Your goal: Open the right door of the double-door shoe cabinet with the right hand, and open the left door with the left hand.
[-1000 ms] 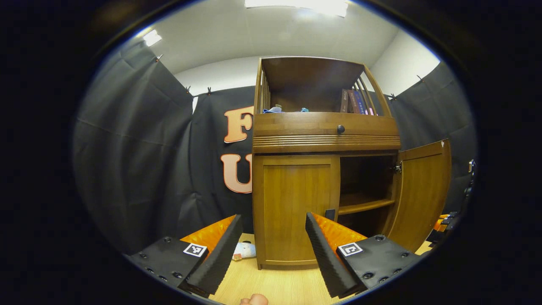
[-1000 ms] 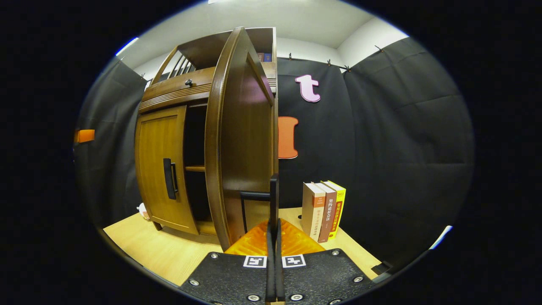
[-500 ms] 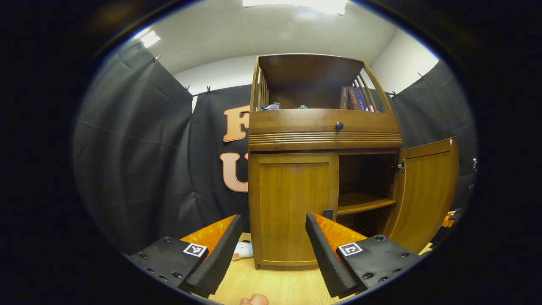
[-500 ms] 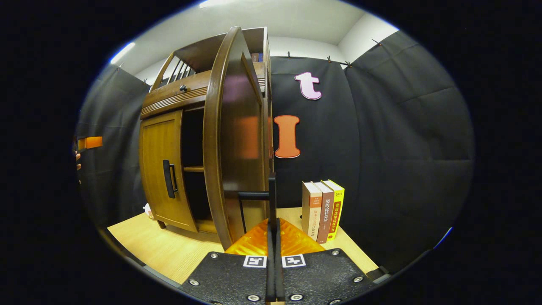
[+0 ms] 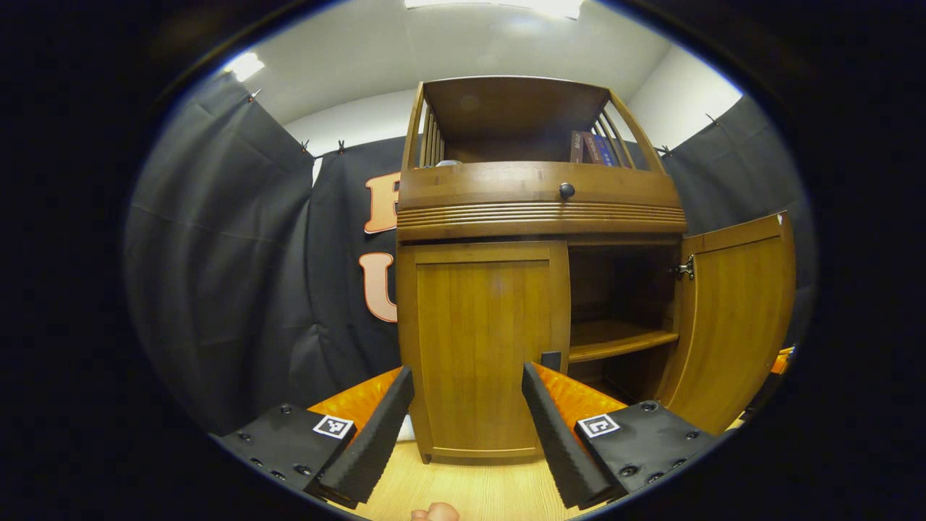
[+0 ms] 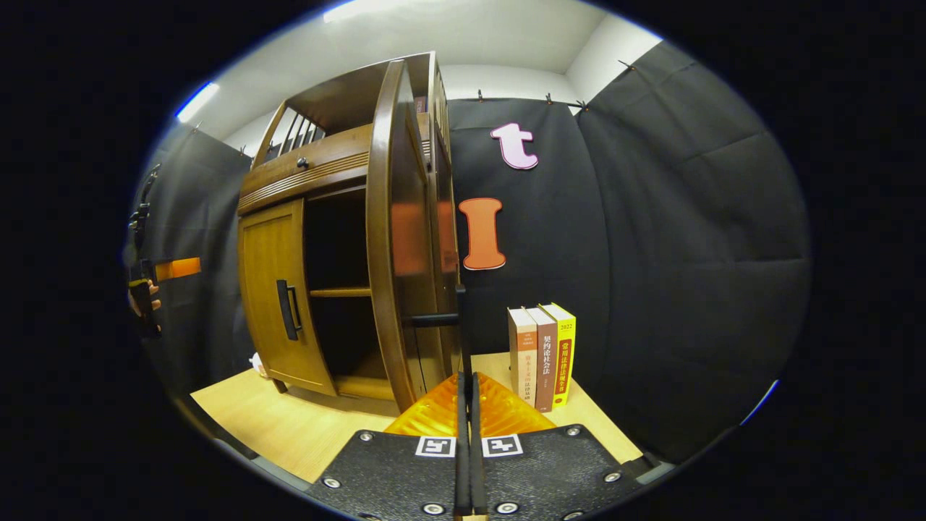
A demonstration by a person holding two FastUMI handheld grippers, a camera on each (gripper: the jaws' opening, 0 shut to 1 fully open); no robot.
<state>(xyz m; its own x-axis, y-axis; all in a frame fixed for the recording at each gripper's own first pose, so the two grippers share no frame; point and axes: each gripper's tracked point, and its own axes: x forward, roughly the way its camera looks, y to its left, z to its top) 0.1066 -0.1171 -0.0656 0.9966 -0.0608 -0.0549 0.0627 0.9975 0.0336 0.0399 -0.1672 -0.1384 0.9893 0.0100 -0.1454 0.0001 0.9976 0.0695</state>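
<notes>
You have black cloth [image 6: 687, 253] hung on every side, a white wall [image 5: 347, 123] and ceiling [image 5: 448, 43] above it, ceiling lights [image 5: 499, 6] overhead, and a pale wood desk [image 6: 289, 427] below.

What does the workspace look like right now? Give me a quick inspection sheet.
Surface: light wood floor.
Job's things: shoe cabinet; right door swung open, left door closed.
Clutter: three books standing beside the cabinet; books on its top shelf.
Grippers: left hand-held gripper open, facing the left door; right hand-held gripper shut at the right door's handle.
Cables: nothing seen.
Surroundings: black cloth wall.
</notes>
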